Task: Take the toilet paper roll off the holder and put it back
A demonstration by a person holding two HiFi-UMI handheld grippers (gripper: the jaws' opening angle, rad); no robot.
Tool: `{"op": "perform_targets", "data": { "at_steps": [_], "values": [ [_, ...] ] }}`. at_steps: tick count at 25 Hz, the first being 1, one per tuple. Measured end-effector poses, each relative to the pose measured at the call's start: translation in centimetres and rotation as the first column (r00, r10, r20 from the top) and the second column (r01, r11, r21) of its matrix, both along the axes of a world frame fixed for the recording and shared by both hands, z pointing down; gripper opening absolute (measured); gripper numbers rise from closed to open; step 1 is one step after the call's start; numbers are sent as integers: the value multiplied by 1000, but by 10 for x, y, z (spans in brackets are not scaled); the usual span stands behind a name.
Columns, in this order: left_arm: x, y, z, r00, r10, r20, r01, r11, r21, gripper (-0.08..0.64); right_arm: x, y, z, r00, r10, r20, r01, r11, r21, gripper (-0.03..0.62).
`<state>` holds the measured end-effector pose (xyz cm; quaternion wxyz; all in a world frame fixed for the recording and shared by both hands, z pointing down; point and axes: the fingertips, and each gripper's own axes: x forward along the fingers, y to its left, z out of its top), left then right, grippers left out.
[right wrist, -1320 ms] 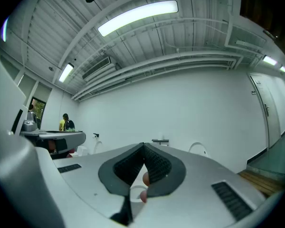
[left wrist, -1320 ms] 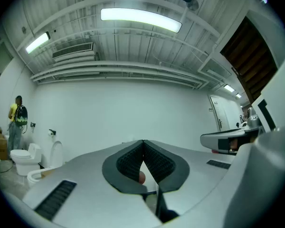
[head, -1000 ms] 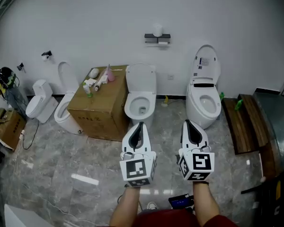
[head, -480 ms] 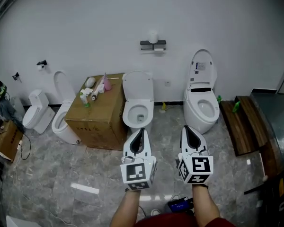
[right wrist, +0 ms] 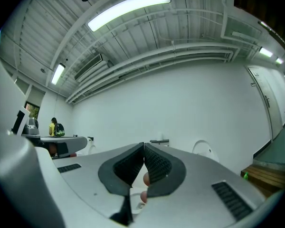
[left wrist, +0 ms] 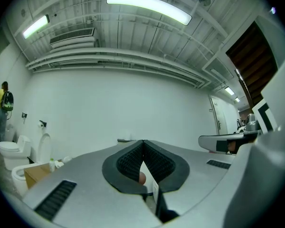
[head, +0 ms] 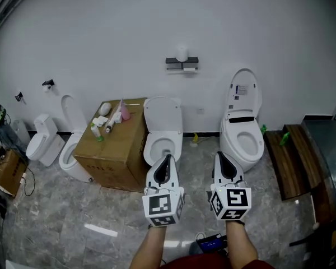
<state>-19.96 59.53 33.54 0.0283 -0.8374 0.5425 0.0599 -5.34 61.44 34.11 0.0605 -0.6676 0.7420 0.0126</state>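
Head view: two grippers are held side by side low in the frame, both pointing toward the far white wall.

Left gripper [head: 166,158]: jaws clenched, tips meeting, nothing between them. The left gripper view shows the same closed pads.

Right gripper [head: 218,154]: jaws likewise pressed together and empty, as seen in the right gripper view.

Toilet paper roll [head: 182,52]: white, at the dark wall holder [head: 182,63], high on the wall above the gap between two toilets. It is well apart from both grippers, and neither touches it.

Floor level:
- The middle toilet [head: 162,129] has its lid up and sits just ahead of the left gripper.
- The right toilet [head: 243,122] also has its lid raised.
- A cardboard box [head: 115,144] stands just left of the middle toilet, with small bottles [head: 109,116] lying on top.
- Another toilet [head: 70,144] sits left of the box.
- A wooden bench [head: 294,153] runs along the right side.
- The floor is grey stone tile [head: 73,217].
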Motion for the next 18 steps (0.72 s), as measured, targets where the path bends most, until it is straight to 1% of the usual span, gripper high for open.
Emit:
{"op": "perform_targets", "data": {
  "at_steps": [7, 11, 18],
  "values": [
    [50, -96, -14, 999, -34, 0, 34, 999, -9, 14, 47, -102, -14, 999, -34, -4, 34, 999, -4, 17],
    [75, -143, -14, 999, -52, 3, 52, 999, -9, 14, 67, -151, -14, 998, -57, -9, 57, 998, -1, 17],
    [100, -205, -3, 996, -76, 36, 76, 997, 1, 14, 86, -217, -4, 997, -78, -25, 77, 997, -23, 17]
  ]
}}
